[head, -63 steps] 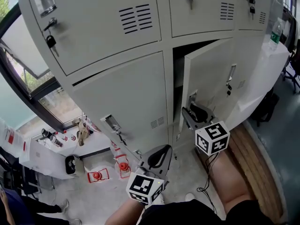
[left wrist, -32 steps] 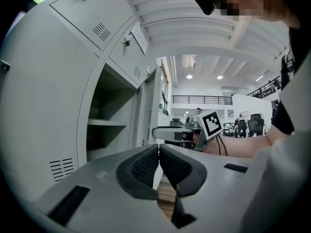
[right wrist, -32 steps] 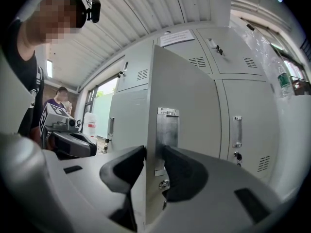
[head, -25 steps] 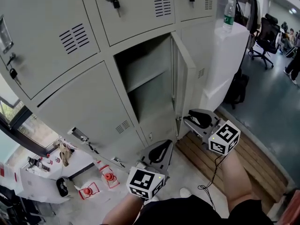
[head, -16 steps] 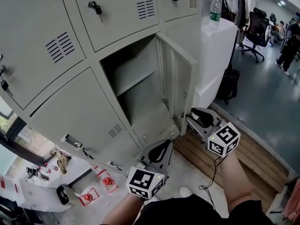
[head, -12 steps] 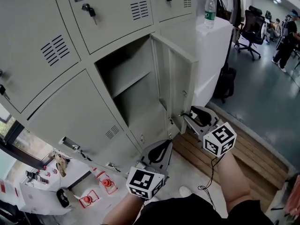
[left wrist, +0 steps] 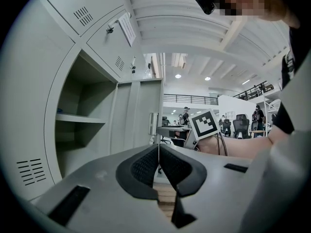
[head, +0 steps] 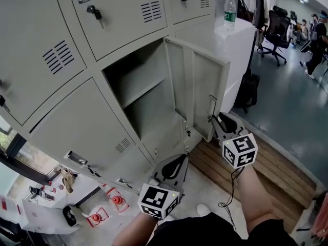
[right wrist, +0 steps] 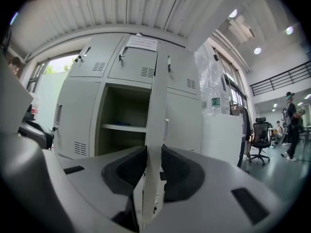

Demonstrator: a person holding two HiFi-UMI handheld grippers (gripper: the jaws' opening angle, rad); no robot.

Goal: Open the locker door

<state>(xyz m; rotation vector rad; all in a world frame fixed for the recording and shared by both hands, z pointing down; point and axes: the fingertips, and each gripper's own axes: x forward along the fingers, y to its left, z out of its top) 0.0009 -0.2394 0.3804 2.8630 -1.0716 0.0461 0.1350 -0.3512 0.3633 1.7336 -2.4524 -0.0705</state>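
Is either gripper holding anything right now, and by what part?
The right gripper is closing its jaws on the free edge of the locker door, near its bottom. The left gripper is shut, empty.

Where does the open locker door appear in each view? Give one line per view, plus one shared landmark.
Head view: open locker door right of centre, swung out right of its compartment.
Left gripper view: the door is at centre, just right of the compartment.
Right gripper view: the door is edge-on, dead centre, running to the bottom.
Shared landmark: the shelf inside the compartment.
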